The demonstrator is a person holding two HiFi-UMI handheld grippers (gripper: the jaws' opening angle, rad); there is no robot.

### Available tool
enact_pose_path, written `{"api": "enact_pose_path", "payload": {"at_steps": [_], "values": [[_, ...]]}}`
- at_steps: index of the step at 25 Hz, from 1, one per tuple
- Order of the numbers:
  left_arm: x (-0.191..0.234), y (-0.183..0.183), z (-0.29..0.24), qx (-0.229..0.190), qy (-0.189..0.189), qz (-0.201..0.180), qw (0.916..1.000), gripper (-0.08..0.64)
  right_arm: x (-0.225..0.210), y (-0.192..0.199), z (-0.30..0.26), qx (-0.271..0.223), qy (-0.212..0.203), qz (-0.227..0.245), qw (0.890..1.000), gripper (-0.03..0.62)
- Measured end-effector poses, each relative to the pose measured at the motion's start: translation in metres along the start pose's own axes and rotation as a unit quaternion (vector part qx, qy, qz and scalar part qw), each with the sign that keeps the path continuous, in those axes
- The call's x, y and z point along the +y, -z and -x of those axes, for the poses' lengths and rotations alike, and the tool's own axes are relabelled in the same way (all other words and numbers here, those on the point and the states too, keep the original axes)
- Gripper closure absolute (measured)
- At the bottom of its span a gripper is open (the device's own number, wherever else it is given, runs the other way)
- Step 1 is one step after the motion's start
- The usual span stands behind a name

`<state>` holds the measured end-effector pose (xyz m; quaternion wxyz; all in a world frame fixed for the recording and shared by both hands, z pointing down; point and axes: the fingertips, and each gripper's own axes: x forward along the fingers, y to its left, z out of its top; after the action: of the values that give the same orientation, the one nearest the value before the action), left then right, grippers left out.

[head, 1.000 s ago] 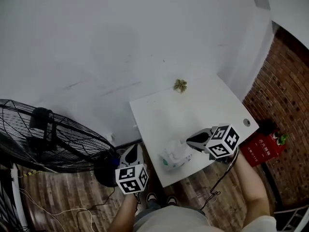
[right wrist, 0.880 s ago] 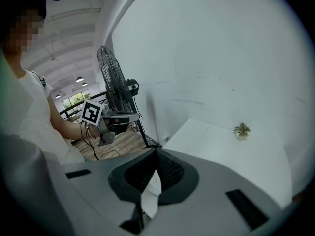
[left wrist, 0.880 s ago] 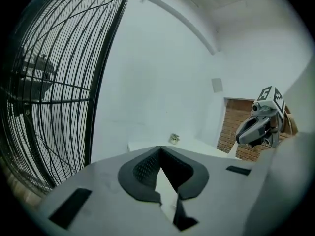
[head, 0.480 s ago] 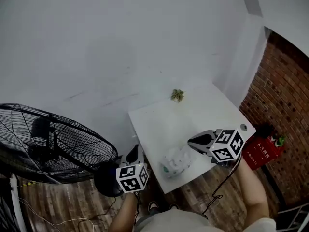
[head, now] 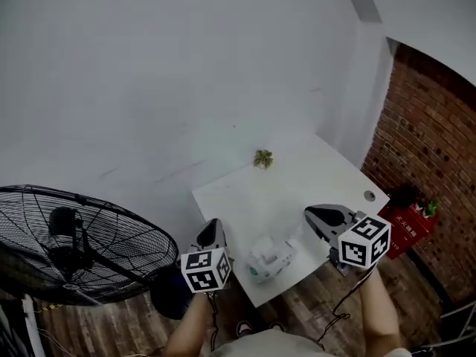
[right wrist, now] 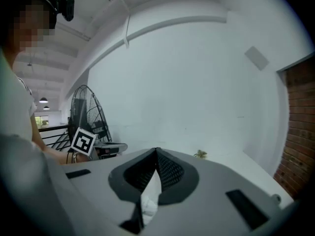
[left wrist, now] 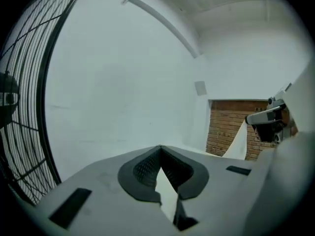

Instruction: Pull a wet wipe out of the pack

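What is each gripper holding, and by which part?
The right gripper is shut on the wet wipe, pinching its upper end, and the rest of the sheet hangs below. The left gripper is shut on nothing.

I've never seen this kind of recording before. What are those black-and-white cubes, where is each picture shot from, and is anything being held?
There is no robot here. A person holds a two-jaw gripper in each hand, and the marker cubes are part of those grippers. The wide picture comes from a camera on the person's head, looking down. The other two come from cameras riding on each gripper, looking along its jaws. On the white table lie a wet wipe pack and, near the far edge, a small green plant-like thing. A big fan stands at the left. The right gripper, to the right of the pack, has its jaws shut on a white wet wipe. The left gripper is beyond the table's left edge, jaws shut on nothing.
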<state>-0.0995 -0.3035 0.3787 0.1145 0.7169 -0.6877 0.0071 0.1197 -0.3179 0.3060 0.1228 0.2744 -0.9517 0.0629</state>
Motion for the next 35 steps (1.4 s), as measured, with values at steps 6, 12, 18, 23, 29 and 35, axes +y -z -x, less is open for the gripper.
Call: {"api": "enact_pose_path", "payload": {"at_steps": [6, 12, 18, 23, 29, 35], "values": [[-0.008, -0.024, -0.011, -0.014, 0.015, -0.006, 0.9998, 0.555, -0.037, -0.001, 0.039, -0.073, 0.175, -0.026, 0.982, 0.592], [-0.013, -0.032, -0.018, -0.016, 0.02, -0.008, 0.9996, 0.555, -0.063, 0.029, 0.076, -0.123, 0.298, -0.117, 0.939, 0.591], [-0.018, -0.029, -0.021, -0.012, 0.025, -0.005, 0.9996, 0.555, -0.071, 0.047, 0.092, -0.132, 0.326, -0.147, 0.924, 0.591], [-0.015, -0.024, -0.021, -0.01, 0.019, 0.003, 0.9998, 0.555, -0.068, 0.044, 0.092, -0.129, 0.33, -0.132, 0.926, 0.591], [-0.008, -0.023, -0.019, -0.012, 0.011, 0.009, 0.9998, 0.555, -0.066, 0.037, 0.086, -0.131, 0.326, -0.121, 0.928, 0.591], [0.002, -0.021, -0.019, -0.009, 0.006, 0.012, 0.9999, 0.555, -0.063, 0.033, 0.077, -0.131, 0.325, -0.113, 0.93, 0.591]]}}
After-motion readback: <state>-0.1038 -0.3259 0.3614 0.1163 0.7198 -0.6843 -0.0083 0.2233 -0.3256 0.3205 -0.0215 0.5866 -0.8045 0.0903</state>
